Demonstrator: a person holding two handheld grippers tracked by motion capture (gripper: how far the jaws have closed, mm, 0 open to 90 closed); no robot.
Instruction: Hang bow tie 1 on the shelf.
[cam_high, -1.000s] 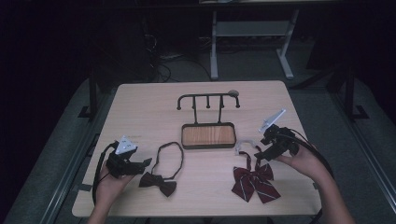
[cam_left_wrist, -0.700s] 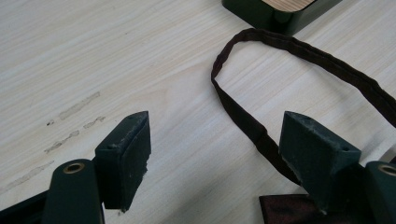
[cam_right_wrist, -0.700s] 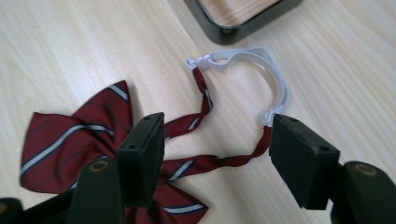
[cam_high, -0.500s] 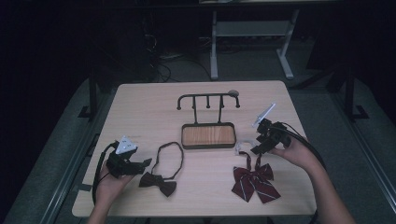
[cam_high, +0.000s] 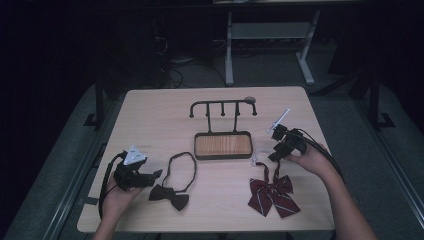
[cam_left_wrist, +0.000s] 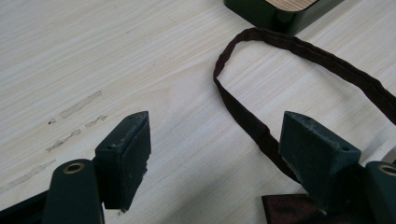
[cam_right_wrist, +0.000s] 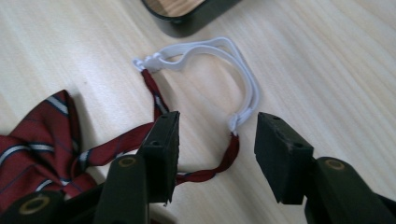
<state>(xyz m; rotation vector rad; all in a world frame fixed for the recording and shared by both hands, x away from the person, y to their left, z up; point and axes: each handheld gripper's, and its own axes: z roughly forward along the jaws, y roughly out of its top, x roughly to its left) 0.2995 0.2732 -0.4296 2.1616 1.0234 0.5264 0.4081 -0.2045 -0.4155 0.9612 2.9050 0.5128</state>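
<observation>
- Jaws on my right gripper (cam_right_wrist: 212, 154) had just been closing, yet they stood apart, pads touching nothing; the red tie's strap (cam_right_wrist: 205, 175) and its white elastic loop (cam_right_wrist: 219, 56) lay on the table between and ahead of them.
- My left gripper (cam_left_wrist: 212, 161) sat with jaws wide, holding nothing; the dark bow tie's strap (cam_left_wrist: 243, 112) curved across the wood between them, passing just beside the right-hand pad.
- From the high view, my right gripper (cam_high: 277, 150) hovered near the right edge of the tray (cam_high: 223, 146), above the red striped tie (cam_high: 272, 192), which lay flat on the table (cam_high: 150, 115).
- My left gripper (cam_high: 152, 176) rested at the table's left front, just beside the dark bow tie (cam_high: 170, 195), whose strap loop reached toward the tray.
- Behind the tray stood the black hook rack (cam_high: 223, 106).
</observation>
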